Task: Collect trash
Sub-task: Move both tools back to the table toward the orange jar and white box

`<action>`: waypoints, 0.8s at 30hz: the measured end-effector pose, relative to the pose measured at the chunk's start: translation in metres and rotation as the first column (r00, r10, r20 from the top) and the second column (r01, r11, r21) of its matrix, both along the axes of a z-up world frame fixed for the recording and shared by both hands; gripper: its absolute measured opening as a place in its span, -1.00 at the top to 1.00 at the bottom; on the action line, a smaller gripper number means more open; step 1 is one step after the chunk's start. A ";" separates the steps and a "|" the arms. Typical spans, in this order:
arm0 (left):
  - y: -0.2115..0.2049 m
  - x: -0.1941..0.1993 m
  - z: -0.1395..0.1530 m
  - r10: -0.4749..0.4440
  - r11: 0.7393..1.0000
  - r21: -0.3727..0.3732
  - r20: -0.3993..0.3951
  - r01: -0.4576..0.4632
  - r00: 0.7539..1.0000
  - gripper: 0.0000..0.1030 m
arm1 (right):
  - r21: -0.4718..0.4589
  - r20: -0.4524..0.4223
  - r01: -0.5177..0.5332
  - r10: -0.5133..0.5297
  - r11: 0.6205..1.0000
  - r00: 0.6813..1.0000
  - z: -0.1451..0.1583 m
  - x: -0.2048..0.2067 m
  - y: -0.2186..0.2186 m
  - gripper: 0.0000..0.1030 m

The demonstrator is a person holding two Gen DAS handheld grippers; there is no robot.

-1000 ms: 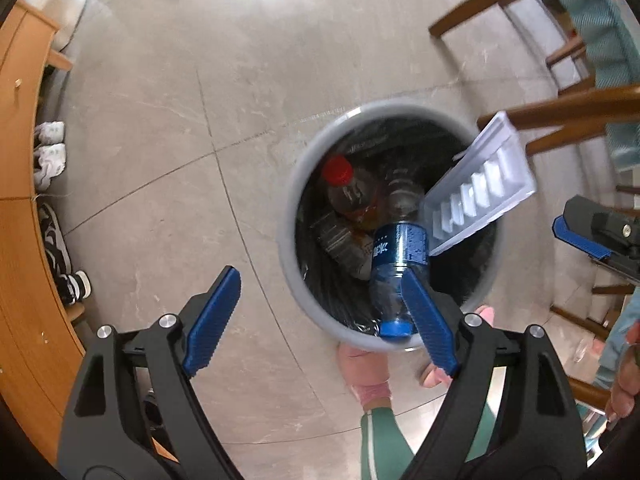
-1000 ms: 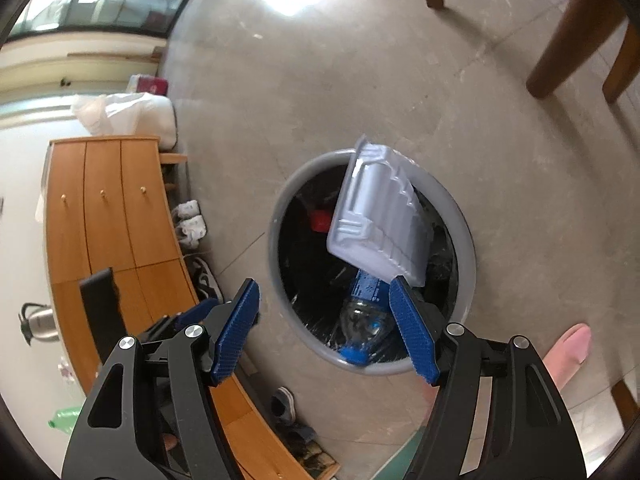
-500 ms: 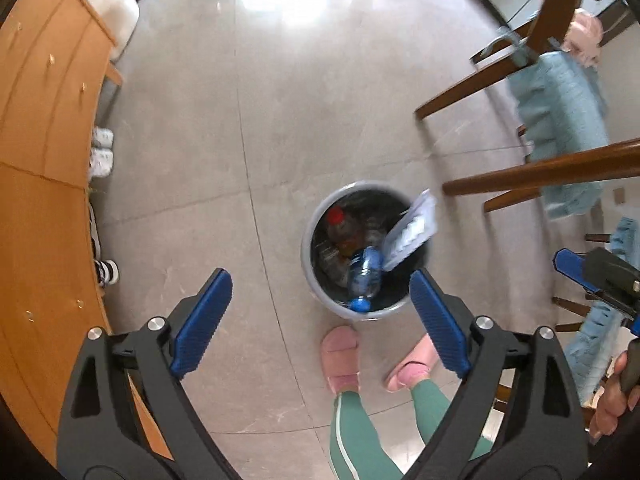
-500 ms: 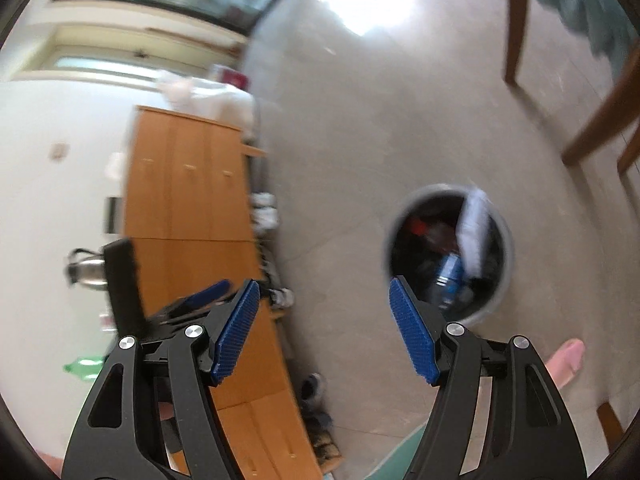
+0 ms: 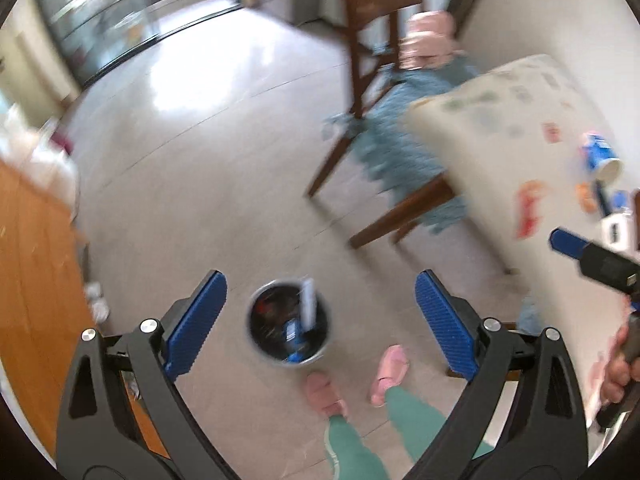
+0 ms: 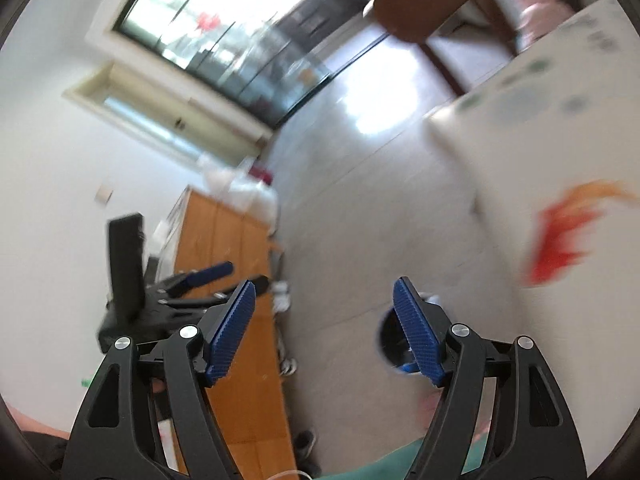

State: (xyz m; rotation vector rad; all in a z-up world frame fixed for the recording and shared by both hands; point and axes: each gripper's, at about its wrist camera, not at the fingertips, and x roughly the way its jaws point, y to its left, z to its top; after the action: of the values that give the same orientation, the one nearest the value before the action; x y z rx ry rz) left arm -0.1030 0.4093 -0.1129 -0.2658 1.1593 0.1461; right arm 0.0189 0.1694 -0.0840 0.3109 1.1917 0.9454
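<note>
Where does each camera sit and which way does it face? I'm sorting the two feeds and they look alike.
Left wrist: on the left claw, looking steeply down at the trash bin on the floor; green-trousered legs and pink slippers show.
Right wrist: on the right claw, angled less steeply across the room toward the window; the left claw shows.
Shared: bin, wooden cabinet, table. Both claws are opening, empty.
</note>
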 end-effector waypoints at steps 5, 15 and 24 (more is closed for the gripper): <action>-0.067 0.045 0.033 -0.164 0.985 -0.043 0.047 0.166 0.985 -0.84 | -0.032 0.045 0.178 -0.177 0.983 0.983 0.025 0.014 -0.092 -0.41; -0.241 0.124 0.049 -0.497 0.866 -0.040 0.062 0.499 0.866 -0.86 | -0.086 0.096 0.553 -0.546 0.829 0.833 0.050 0.021 -0.274 -0.55; -0.342 0.175 0.025 -0.641 0.768 -0.024 -0.011 0.640 0.768 -0.86 | -0.306 0.064 0.652 -0.668 0.694 0.741 0.005 0.045 -0.341 -0.68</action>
State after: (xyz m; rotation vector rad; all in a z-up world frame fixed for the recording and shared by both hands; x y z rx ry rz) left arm 0.0723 0.0669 -0.0879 0.1314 1.2120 -0.4745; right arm 0.0637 -0.1713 -0.0788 0.4728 1.1293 0.1041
